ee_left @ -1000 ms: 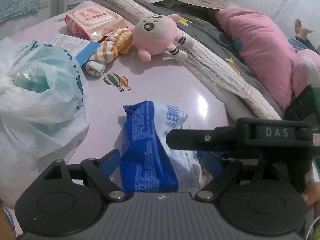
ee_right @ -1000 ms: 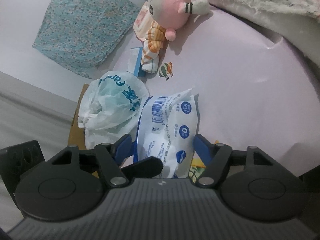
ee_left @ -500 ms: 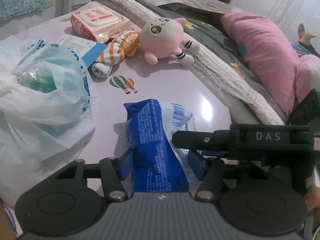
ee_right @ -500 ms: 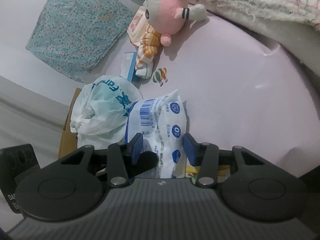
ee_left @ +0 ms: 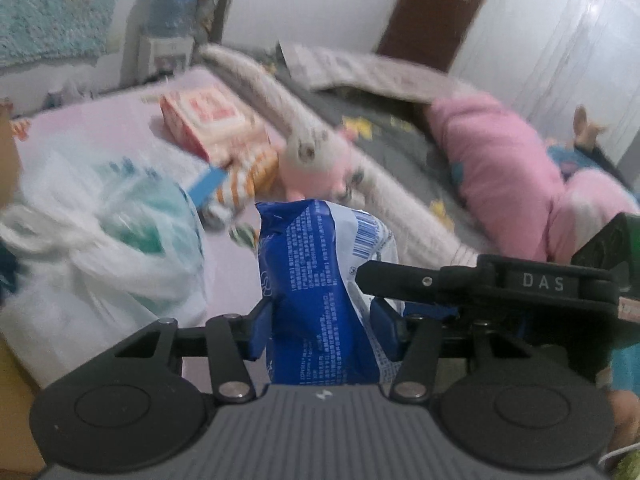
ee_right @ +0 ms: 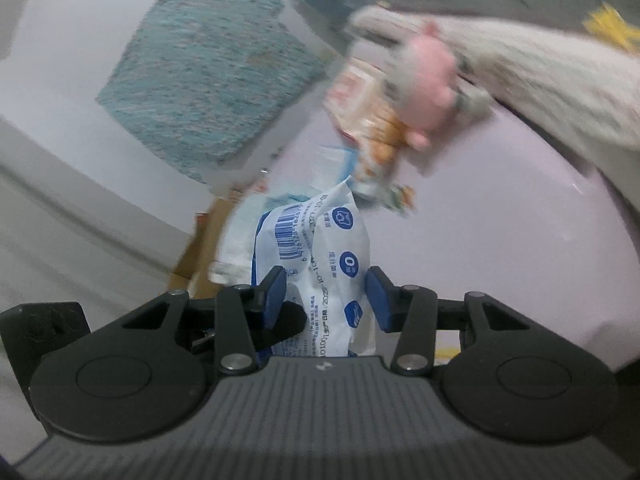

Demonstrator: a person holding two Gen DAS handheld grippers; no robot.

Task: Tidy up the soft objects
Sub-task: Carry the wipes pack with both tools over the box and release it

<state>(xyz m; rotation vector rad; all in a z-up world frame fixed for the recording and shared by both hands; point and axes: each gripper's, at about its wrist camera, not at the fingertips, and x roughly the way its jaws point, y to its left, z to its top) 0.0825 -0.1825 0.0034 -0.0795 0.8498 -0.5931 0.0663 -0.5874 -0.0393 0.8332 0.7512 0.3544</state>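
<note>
**Two tools share one soft pack above the pink table**

The blue-and-white tissue pack (ee_left: 320, 280) sits low in the centre of both views, off the table (ee_left: 228, 272). The left tool (ee_left: 322, 330) is clamped on its blue end, jaws closing a little further, the wrapper dented between the pads. The right tool (ee_right: 324, 300) is clamped on the white barcode end (ee_right: 316, 256).

To do this carry well, I judge both hands should travel together and level, so the wrapper neither stretches nor twists, and squeeze no harder than needed.

Beyond the pack, at left, lies a knotted white plastic bag (ee_left: 100, 248). Toward the upper centre lie a pink plush toy (ee_left: 316, 168), striped socks (ee_left: 248, 176) and a wet-wipes pack (ee_left: 208, 120).
</note>
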